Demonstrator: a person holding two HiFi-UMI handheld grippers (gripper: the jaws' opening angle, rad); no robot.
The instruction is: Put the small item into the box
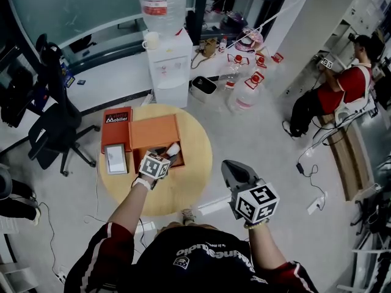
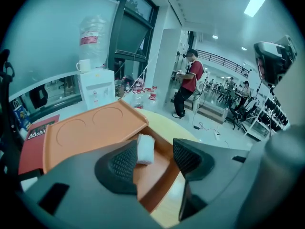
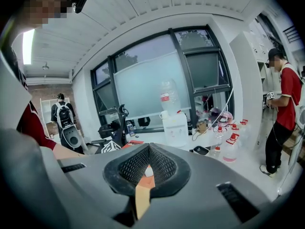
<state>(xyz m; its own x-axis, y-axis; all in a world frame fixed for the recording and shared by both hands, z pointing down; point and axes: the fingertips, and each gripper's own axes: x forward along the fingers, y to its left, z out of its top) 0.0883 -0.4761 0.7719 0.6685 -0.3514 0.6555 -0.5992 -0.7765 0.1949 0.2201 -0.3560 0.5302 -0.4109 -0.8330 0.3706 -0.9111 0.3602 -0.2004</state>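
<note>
An orange box (image 1: 176, 161) stands open on the round wooden table (image 1: 192, 182), its lid (image 1: 153, 133) lying flat behind it. The small white item (image 1: 173, 149) sits inside the box. My left gripper (image 1: 166, 154) hovers over the box with its jaws open. In the left gripper view the white item (image 2: 145, 149) rests on the box floor (image 2: 152, 175) against the left pad (image 2: 124, 162), with a gap to the right pad. My right gripper (image 1: 231, 167) is raised off the table's near right edge, shut and holding nothing. Its pads (image 3: 159, 163) meet at the tips.
A red booklet (image 1: 116, 126) with a grey card (image 1: 115, 159) lies left of the lid. Beyond the table stand a water dispenser (image 1: 168, 66) and several bottles (image 1: 245, 93). An office chair (image 1: 55, 130) is to the left, and a seated person (image 1: 342, 93) to the far right.
</note>
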